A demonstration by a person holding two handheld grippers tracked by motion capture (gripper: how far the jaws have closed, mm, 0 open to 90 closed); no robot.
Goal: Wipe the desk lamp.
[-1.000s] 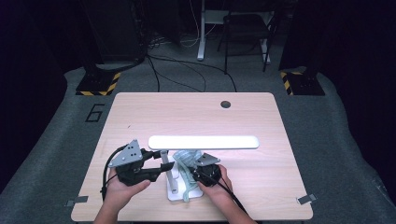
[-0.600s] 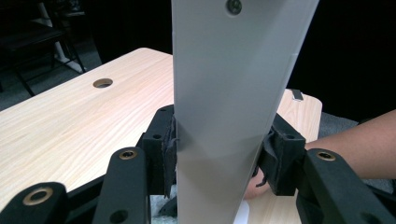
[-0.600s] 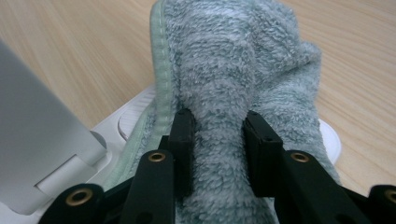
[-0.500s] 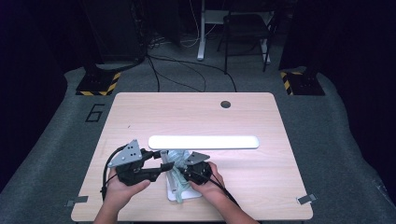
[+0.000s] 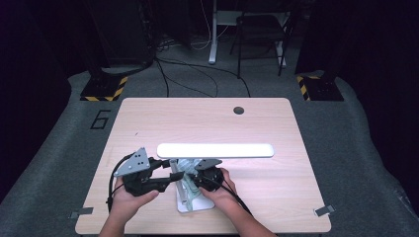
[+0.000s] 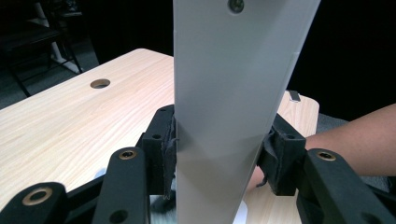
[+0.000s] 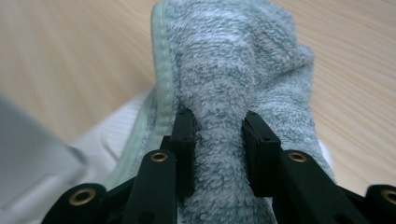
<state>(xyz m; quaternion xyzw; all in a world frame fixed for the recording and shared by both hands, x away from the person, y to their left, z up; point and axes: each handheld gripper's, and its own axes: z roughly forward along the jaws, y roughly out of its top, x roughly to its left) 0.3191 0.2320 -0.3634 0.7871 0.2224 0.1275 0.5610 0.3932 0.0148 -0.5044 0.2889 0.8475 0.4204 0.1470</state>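
Lamp: white desk lamp (image 5: 215, 150) standing near the front edge of the table (image 5: 296, 197), a little left of the middle; long flat head lying level, parallel to the front edge, reaching toward the right side; flat white base (image 5: 195, 206) resting on the wood just short of the front edge

Lamp post: flat white upright (image 6: 233, 93) rising from the base to the head, one screw near its top in the left gripper view

Left gripper: left gripper (image 5: 170, 177) at the front left of the table, held level and pointing right; jaws clamped on the lamp post from both sides, pads (image 6: 169, 149) pressed flat against its two edges

Cloth: pale green terry cloth (image 7: 238, 79) bunched over the lamp base, beside the foot of the post, stitched hem along its left side in the right gripper view

Right gripper: right gripper (image 5: 192, 180) just right of the post, above the base, angled down; jaws just closing further, now pinched on a thick fold of the cloth, pile bulging between and above the pads (image 7: 184, 135)

Hands: one hand (image 5: 133, 197) under the left gripper, the other (image 5: 220, 190) behind the right one, forearms coming in over the front edge

Table: light wood, round cable hole (image 5: 239, 110) near the back edge, right of the middle
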